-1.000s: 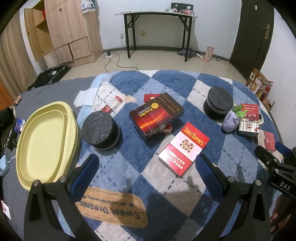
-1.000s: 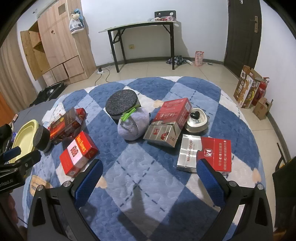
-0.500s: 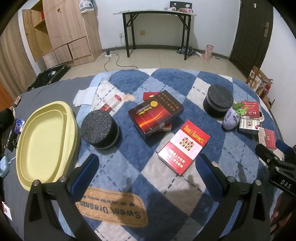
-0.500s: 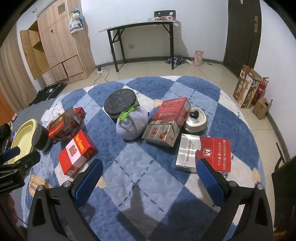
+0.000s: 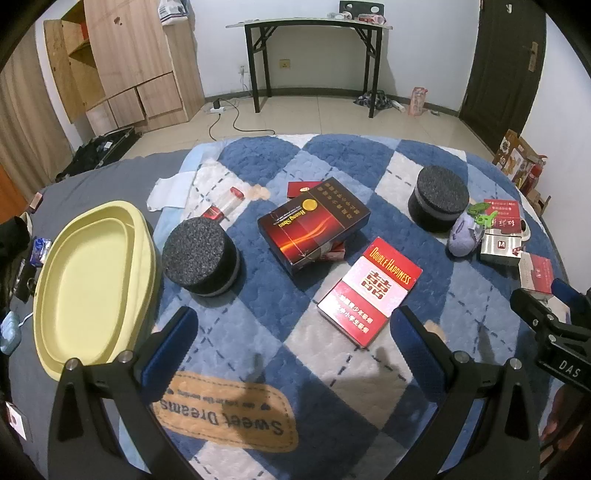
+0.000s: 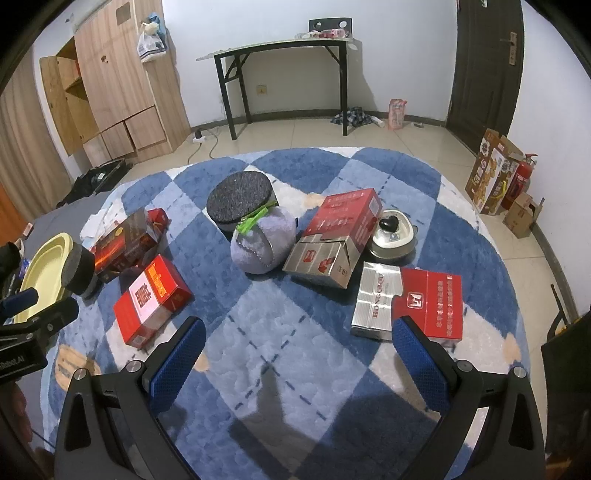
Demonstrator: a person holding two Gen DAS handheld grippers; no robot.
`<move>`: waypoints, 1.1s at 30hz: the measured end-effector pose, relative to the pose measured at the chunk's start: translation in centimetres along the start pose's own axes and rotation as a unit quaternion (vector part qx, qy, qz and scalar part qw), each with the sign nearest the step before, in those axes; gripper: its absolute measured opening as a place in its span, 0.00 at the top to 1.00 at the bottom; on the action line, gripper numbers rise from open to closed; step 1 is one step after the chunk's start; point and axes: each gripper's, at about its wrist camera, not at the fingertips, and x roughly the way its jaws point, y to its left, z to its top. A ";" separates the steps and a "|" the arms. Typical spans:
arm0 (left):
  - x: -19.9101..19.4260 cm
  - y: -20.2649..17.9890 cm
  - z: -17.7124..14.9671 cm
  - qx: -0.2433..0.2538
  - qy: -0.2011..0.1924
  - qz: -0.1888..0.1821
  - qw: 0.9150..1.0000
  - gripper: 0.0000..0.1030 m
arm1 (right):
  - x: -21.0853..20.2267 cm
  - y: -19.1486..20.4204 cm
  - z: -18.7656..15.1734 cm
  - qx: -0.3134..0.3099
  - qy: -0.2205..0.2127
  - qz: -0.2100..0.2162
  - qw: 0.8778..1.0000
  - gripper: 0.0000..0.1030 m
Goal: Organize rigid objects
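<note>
On the blue checked quilt lie a red Double Happiness carton [image 5: 369, 290] [image 6: 151, 299], a dark Huangshan carton [image 5: 314, 223] [image 6: 123, 242], two black foam cylinders [image 5: 201, 254] [image 5: 439, 197], a red-and-silver open box [image 6: 338, 236], a flat red-silver carton [image 6: 408, 301], a purple plush ball [image 6: 262, 240] and a round metal dish [image 6: 391, 238]. A yellow oval tray [image 5: 88, 277] sits at the left. My left gripper [image 5: 291, 345] hovers open near the quilt's front. My right gripper [image 6: 295, 354] is open too, empty, short of the boxes.
A black folding table [image 5: 314, 26] stands against the far wall, a wooden cabinet [image 5: 122, 62] at the left, a dark door [image 6: 484, 62] at the right. Cardboard boxes and a fire extinguisher [image 6: 517, 181] stand on the floor. White cloth [image 5: 170, 192] lies beside the tray.
Both grippers drifted slightly; the objects sit a little lower and nearer in the views. Nothing was taken hold of or moved.
</note>
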 end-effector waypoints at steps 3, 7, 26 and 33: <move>0.0 0.0 0.0 0.002 0.000 0.000 1.000 0.00 | 0.2 0.0 -0.1 -0.001 0.003 -0.002 1.000 0.00; 0.0 0.0 0.0 0.004 0.000 0.003 1.000 0.00 | 0.5 0.0 0.0 -0.001 0.007 -0.004 1.000 0.00; 0.2 -0.2 -0.2 0.010 0.011 0.000 1.000 0.00 | 0.8 -0.4 -0.1 0.005 0.014 -0.008 1.000 0.00; 0.3 0.0 -0.1 0.002 0.016 -0.008 1.000 0.00 | 0.8 -0.5 -0.1 0.007 0.013 -0.010 1.000 0.00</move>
